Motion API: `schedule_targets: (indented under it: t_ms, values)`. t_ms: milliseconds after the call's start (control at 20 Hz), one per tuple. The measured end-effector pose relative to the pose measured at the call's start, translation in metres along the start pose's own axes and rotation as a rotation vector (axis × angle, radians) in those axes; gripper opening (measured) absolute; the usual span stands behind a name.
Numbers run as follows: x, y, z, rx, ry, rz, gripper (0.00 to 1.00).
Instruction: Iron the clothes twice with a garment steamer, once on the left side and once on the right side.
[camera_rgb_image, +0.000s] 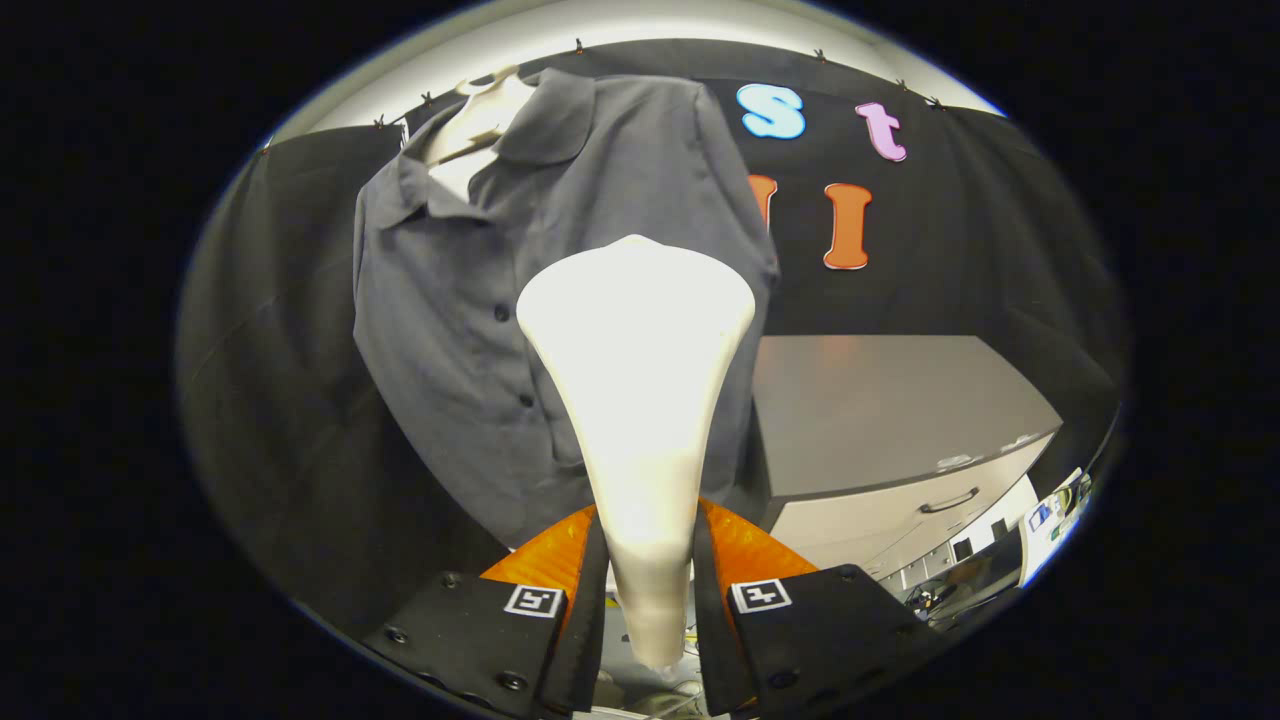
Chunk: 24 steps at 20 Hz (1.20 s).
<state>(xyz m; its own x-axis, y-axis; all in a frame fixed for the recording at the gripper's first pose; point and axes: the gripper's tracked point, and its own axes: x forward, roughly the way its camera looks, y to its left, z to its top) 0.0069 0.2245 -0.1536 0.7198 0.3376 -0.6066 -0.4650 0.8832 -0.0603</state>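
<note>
Jaws clamped on the steamer (640, 400), head raised before the shirt (470, 330).
I read this as a pass in hand; next I sweep steadily along one side, gripper (648, 590) firm.

So in front of me: one white, flared plastic garment steamer (640, 400), pinched on both sides of its handle by my one gripper (648, 560). One dark grey button-up polo shirt (450, 330) on one pale hanger (480, 115), three buttons visible. One grey cabinet (880, 420), one drawer handle.
</note>
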Motion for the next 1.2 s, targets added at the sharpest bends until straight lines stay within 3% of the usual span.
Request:
schedule_targets:
  t_ms: [400, 650, 1200]
  values:
    - [-0.050, -0.079, 0.067, 0.035, -0.136, -0.042, 0.47]
    - [-0.081, -0.109, 0.087, 0.042, -0.205, -0.057, 0.47]
    - [-0.084, -0.127, 0.060, 0.075, -0.205, -0.054, 0.47]
